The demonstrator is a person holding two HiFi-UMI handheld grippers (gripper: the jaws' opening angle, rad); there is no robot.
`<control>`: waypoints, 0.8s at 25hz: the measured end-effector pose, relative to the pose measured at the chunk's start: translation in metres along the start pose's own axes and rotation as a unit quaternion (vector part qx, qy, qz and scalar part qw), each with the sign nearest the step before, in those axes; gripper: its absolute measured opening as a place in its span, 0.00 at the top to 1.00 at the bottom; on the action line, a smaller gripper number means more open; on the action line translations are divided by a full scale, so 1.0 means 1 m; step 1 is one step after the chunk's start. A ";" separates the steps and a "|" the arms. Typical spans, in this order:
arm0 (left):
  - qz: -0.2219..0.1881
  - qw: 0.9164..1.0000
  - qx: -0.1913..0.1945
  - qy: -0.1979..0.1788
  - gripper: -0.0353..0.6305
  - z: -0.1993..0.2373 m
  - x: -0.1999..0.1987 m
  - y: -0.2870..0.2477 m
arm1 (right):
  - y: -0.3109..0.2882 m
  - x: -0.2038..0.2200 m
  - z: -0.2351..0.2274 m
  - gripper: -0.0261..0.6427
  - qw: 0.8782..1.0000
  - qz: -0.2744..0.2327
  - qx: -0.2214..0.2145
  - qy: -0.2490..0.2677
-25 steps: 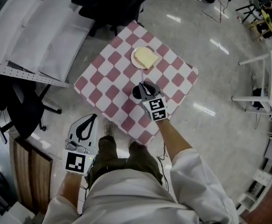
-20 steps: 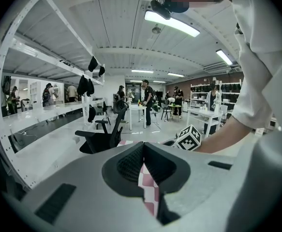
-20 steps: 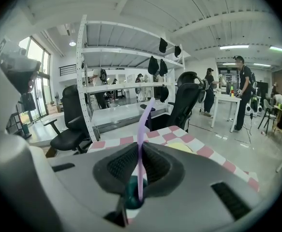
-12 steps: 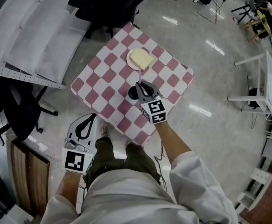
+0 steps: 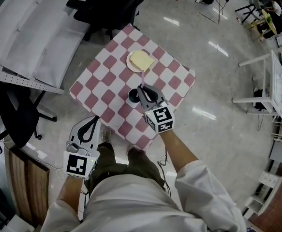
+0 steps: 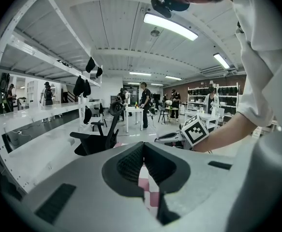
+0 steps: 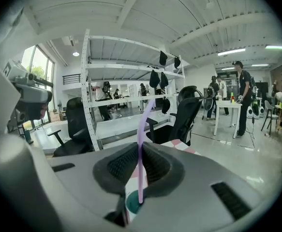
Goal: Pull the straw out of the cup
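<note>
A lilac straw stands upright between the pads of my right gripper, which is shut on it. Its lower end hangs at the mouth of the dark teal cup just below. In the head view the right gripper hovers over the checkered table, with the cup just left of it and the straw sticking out past the fingertips. My left gripper is held off the table's near edge, close to the person's left side. Its jaws meet at the tips, with nothing between them.
A white plate with a yellow slice sits on the table beyond the cup. A black office chair stands behind the table, and white shelving runs along the left. Another dark chair is at the left.
My right gripper has risen with the straw in it, and the cup now shows more fully beside it. The left gripper has stayed where it was.
</note>
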State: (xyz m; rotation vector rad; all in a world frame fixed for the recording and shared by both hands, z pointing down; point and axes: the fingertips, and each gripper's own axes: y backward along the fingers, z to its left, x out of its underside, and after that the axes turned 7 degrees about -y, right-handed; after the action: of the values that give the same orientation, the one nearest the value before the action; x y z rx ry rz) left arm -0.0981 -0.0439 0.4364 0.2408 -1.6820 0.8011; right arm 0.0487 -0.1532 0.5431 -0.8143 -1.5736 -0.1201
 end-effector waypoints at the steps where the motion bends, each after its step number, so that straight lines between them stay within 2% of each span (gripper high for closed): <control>1: -0.001 1.000 0.001 0.000 0.94 -0.001 0.000 0.000 | 0.002 -0.003 0.002 0.92 1.000 -0.002 -0.001 0.001; 20: -0.016 1.000 0.019 -0.003 0.94 -0.015 -0.004 -0.004 | 0.049 -0.054 0.029 0.92 0.999 -0.042 -0.018 0.009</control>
State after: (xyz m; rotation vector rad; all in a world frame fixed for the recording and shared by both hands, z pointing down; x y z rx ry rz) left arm -0.0824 -0.0388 0.4349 0.2959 -1.6656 0.8094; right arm 0.0493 -0.1240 0.4701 -0.7740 -1.5925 -0.2167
